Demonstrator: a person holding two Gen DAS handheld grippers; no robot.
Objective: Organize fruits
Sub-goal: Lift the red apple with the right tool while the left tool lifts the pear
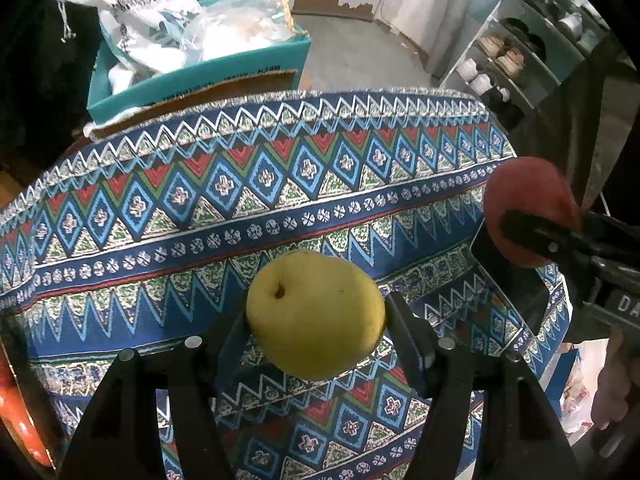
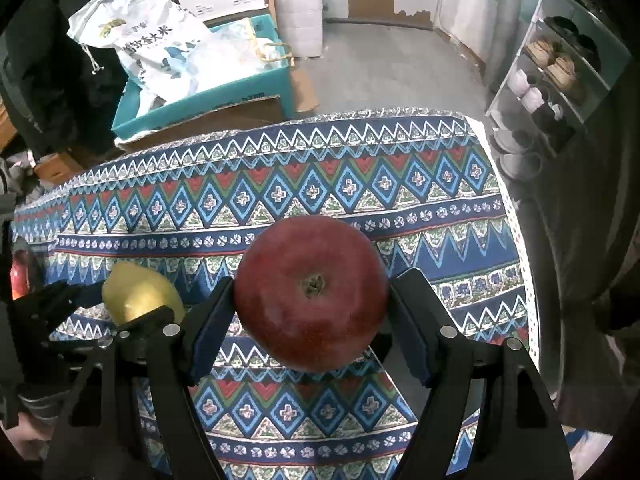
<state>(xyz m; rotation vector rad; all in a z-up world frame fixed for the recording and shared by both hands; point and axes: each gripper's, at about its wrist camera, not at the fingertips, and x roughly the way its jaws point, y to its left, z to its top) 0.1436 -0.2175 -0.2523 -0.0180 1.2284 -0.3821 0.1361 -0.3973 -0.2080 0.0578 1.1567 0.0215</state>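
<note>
**Both grippers holding fruit over the patterned table**

Left gripper (image 1: 316,320) is clamping a yellow pear (image 1: 315,314) above the tablecloth (image 1: 200,208). Right gripper (image 2: 312,300) is squeezing a red apple (image 2: 311,292) just beside it. Behind, a white sack (image 2: 152,40) with print too blurry to read is sitting in a teal box (image 2: 224,96).

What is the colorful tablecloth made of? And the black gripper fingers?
The tablecloth looks like woven fabric, matte, with printed zigzags and a fringed edge. The fingers of the right gripper look like hard black plastic with a dull sheen, joined by metal pins, probably with softer blue pads inside.
</note>
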